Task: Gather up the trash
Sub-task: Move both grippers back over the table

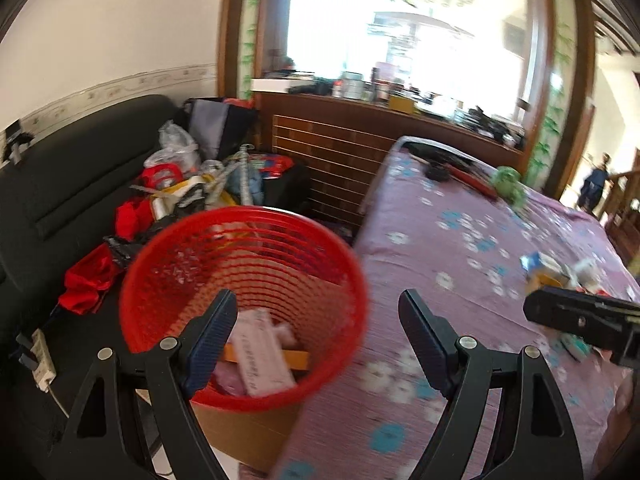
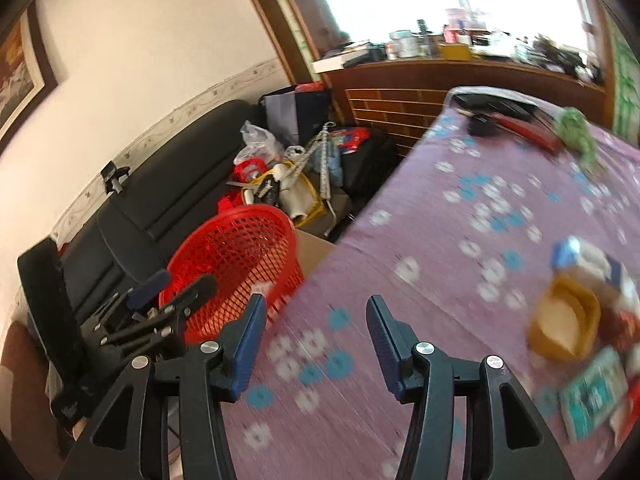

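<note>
Packets (image 2: 592,392) on the table's (image 2: 400,208) right edge are motion-blurred and cut off; labels unreadable

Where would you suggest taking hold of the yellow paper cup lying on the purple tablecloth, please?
Probably across the rim. The yellow paper cup lies tipped on its side among other litter, mouth facing the right gripper, so one finger could slip inside the mouth and one outside the upper wall, coming from above-left, where the tablecloth is bare.

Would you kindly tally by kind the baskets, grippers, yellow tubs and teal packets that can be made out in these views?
Red basket: 1
Grippers (left gripper, right gripper): 2
Yellow tub: 1
Teal packet: 1
Total: 5
</note>
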Demonstrator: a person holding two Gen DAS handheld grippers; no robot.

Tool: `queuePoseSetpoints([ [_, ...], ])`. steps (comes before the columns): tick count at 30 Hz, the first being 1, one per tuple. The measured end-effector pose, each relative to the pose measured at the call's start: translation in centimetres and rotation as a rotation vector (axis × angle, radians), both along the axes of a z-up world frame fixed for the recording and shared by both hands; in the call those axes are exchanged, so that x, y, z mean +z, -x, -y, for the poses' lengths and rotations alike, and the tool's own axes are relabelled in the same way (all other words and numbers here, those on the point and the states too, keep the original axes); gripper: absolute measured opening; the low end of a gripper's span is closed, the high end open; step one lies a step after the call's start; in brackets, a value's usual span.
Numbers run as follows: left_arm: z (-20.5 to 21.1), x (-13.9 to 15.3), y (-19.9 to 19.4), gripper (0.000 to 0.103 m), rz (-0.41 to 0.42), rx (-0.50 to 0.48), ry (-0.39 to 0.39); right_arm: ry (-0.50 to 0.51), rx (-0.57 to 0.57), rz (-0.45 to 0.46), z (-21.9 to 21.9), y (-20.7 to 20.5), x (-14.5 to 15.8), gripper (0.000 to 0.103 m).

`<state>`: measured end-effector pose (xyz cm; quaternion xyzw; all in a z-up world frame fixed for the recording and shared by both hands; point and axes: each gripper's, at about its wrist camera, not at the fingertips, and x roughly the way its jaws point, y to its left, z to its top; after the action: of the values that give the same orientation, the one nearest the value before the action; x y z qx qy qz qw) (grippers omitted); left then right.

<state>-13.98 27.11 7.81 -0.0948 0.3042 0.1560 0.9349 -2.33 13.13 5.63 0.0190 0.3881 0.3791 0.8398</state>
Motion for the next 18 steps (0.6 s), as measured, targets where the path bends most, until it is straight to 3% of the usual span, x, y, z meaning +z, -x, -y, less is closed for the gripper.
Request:
queuePoseSetpoints([
  [10,9.9,-0.2,-2.7,0.082,-0.056,-0.204,-0.058,-0.015,-0.202,0.036,12.4,2.6,-0.1,0.056],
  [18,16.1,-0.4,-7.3,0.082,-0.15,-0.351,-0.052,-0.078,-0.48,-0.029,24.0,1.5,-0.8,0.056],
])
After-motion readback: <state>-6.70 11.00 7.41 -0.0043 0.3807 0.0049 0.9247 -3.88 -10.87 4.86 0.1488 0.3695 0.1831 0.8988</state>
